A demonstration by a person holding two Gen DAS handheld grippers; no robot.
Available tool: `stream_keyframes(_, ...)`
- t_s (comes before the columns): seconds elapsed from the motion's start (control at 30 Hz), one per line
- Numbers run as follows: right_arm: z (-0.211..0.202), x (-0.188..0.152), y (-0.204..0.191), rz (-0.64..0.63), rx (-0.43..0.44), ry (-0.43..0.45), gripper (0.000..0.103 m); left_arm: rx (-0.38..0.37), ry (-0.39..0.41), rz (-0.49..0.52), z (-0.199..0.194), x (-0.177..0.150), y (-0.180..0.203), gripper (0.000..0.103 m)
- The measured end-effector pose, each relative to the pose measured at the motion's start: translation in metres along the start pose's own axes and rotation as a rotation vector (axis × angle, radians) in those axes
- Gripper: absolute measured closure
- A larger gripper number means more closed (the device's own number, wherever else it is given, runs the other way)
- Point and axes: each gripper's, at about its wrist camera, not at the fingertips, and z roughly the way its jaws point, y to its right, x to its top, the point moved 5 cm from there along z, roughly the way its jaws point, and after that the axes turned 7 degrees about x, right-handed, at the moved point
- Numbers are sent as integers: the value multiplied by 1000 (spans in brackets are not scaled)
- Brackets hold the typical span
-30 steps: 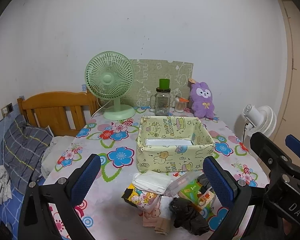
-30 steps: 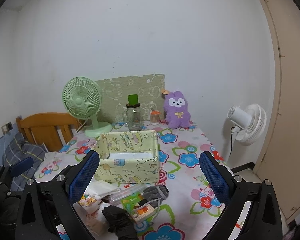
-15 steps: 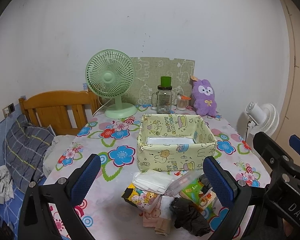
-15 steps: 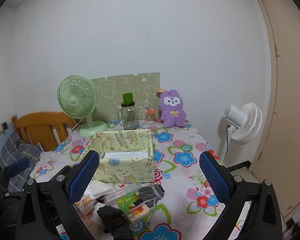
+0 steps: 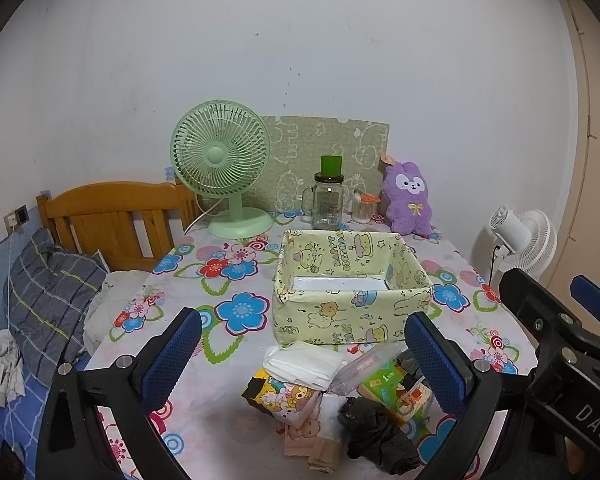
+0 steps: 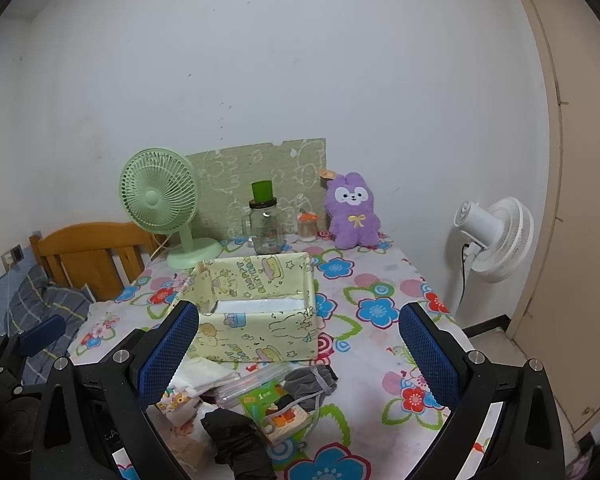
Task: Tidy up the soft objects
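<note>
The left gripper (image 5: 300, 354) is held above the near edge of the table with its blue-padded fingers (image 5: 172, 354) spread wide and nothing between them; the right gripper (image 6: 298, 354) is held beside it in the same way, fingers (image 6: 428, 354) well apart and empty.

Directly below both, a pile of soft objects (image 5: 340, 392) is seen on the flower-patterned tablecloth (image 5: 236, 316): a folded white pack (image 5: 302, 364), a clear zip pouch (image 5: 366, 366), a cartoon-printed packet (image 5: 284, 394), a crumpled black item (image 5: 380, 436), a grey cloth (image 6: 310, 384) and a green printed box (image 6: 278, 412). Just beyond the pile stands the yellow fabric box (image 5: 348, 296), its top open; only a white lining or sheet (image 5: 338, 283) can be made out at its bottom.

At the far edge of the table a green desk fan (image 5: 222, 168), a glass jar with a green lid (image 5: 328, 198), a small orange-capped container (image 5: 366, 208) and a purple plush rabbit (image 5: 408, 200) are lined up before a green patterned board (image 5: 324, 148) leaned on the white wall. A wooden headboard (image 5: 112, 220) and a plaid pillow (image 5: 48, 288) are seen to the left, a white standing fan (image 6: 496, 236) and a beige door (image 6: 572, 200) to the right.

Against the frames a second earlier, both views have been raised and drawn slightly back, so that more of the wall is shown; the pile and the box are unchanged and both grippers remain spread.
</note>
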Motion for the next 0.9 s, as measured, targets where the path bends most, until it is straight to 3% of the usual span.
stream_keyframes(0.9, 1, 2, -2, 4, 11, -3, 2, -10, 4, -10, 2, -2, 0, 2)
